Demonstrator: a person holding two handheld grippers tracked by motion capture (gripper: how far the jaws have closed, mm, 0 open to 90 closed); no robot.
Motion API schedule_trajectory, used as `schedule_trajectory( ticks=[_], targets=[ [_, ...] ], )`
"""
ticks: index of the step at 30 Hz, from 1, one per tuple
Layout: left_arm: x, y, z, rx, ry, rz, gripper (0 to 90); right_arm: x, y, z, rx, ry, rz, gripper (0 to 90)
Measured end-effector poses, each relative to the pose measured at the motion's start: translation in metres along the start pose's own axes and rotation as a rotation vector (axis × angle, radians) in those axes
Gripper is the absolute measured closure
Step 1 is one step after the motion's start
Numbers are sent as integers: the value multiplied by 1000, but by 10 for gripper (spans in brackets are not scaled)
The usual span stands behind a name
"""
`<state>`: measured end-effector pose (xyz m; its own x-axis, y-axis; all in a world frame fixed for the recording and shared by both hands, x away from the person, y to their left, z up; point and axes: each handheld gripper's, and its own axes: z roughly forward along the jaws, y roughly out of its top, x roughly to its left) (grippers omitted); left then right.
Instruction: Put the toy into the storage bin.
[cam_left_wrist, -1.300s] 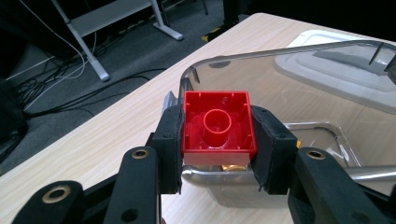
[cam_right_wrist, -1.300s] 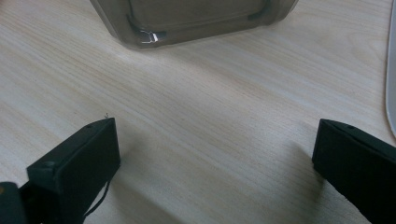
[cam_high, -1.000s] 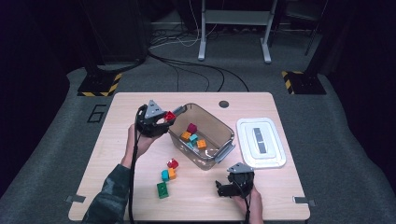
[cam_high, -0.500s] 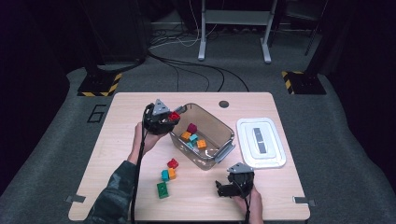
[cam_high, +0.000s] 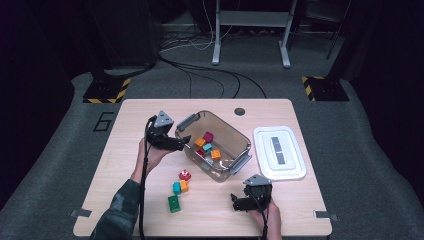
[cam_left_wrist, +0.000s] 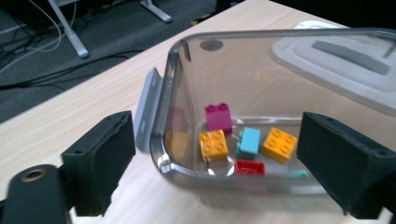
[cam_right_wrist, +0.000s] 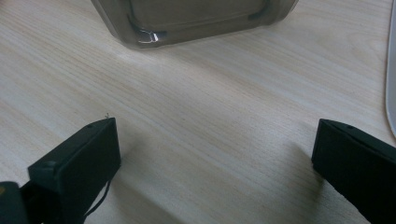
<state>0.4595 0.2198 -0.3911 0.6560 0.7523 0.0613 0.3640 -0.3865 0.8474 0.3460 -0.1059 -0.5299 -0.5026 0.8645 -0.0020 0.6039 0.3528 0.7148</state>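
The left gripper (cam_high: 181, 141) hangs at the near-left end of the bin (cam_high: 239, 138), a clear box with grey handles that sits in the middle of the table (cam_high: 120, 125). Its jaws have just been opening and now stand wide apart with nothing between the pads; in the left gripper view they frame the bin's end wall (cam_left_wrist: 187, 93) without touching it. Inside the bin lie a magenta brick (cam_left_wrist: 218, 116), two orange bricks (cam_left_wrist: 214, 145), a teal brick (cam_left_wrist: 249, 141) and a red brick (cam_left_wrist: 250, 167), all close together on the floor of the box; a further teal piece shows at the right, partly hidden by the jaw. On the table just in front of the bin, loose and apart from either gripper, lie a small red piece (cam_high: 185, 175), a teal and orange pair (cam_high: 180, 187) touching each other, and a green brick (cam_high: 173, 203) nearest the person. The right gripper (cam_high: 239, 201) rests low at the near edge of the table, in front of the bin's near-right corner; its jaws are spread wide over bare wood and hold nothing. The white lid (cam_high: 279, 152) lies flat on the table just beside the bin's right end.
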Motion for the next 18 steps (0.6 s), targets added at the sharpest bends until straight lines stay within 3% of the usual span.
schedule_trajectory(
  ticks=[6, 13, 18],
  targets=[
    [-6, -17, -23, -25, 23, 10, 64, 0, 0, 0, 0, 1, 1, 2],
    [-12, -41, -37, 0, 34, 12, 26, 0, 0, 0, 2, 1, -5, 2],
    [-17, -59, -43, -11, 53, -19, 16, 0, 0, 0, 2, 2, -5, 2]
  ],
)
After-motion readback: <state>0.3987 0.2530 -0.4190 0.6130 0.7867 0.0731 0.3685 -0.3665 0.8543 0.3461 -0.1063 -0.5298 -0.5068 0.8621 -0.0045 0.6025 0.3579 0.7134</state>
